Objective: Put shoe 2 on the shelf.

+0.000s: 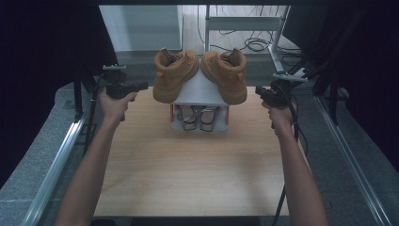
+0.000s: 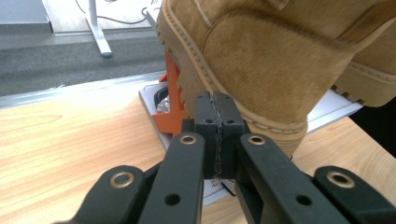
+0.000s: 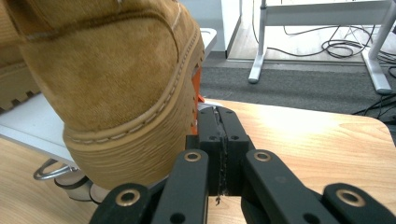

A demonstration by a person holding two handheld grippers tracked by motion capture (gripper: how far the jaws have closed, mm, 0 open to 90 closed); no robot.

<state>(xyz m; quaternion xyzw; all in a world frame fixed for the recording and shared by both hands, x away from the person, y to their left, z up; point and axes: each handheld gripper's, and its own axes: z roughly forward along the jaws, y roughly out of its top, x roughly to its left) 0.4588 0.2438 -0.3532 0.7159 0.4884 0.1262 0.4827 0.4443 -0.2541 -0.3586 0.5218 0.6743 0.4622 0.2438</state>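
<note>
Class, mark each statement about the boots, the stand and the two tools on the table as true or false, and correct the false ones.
1. Two tan boots rest on a white stand. True.
2. The left tool grips a boot. False: its jaws are shut on nothing, beside the boot.
3. The right tool is shut. True.
4. The boots lie flat on the wooden table. False: they sit raised on the stand.
</note>
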